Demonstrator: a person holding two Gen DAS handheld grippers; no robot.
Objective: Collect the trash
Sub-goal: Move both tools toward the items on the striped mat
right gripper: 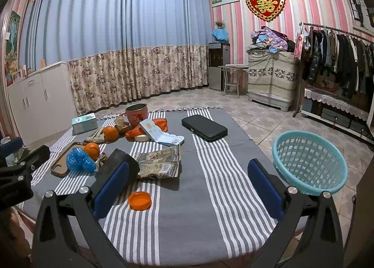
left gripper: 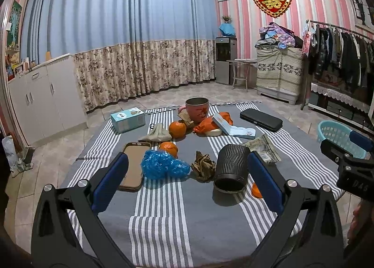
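On the striped cloth [left gripper: 163, 226] lie a crumpled blue plastic bag [left gripper: 163, 165], a brown paper scrap [left gripper: 203, 167], an empty foil wrapper [right gripper: 161, 162], an orange lid [right gripper: 139, 200] and an orange plastic bag [left gripper: 211, 124]. My left gripper [left gripper: 187, 181] is open and empty, hovering just before the blue bag and a black cylinder [left gripper: 231, 169]. My right gripper [right gripper: 188, 186] is open and empty over bare cloth, right of the lid. A teal basket [right gripper: 308, 160] stands at the table's right edge, also in the left wrist view [left gripper: 339, 137].
Two oranges [left gripper: 177, 129], a phone in a brown case [left gripper: 134, 165], a pink mug [left gripper: 197, 110], a teal box [left gripper: 128, 119], a black case [right gripper: 204, 127] and a white-blue packet [right gripper: 159, 133] lie on the table. The floor is tiled; cabinets stand left, a clothes rack right.
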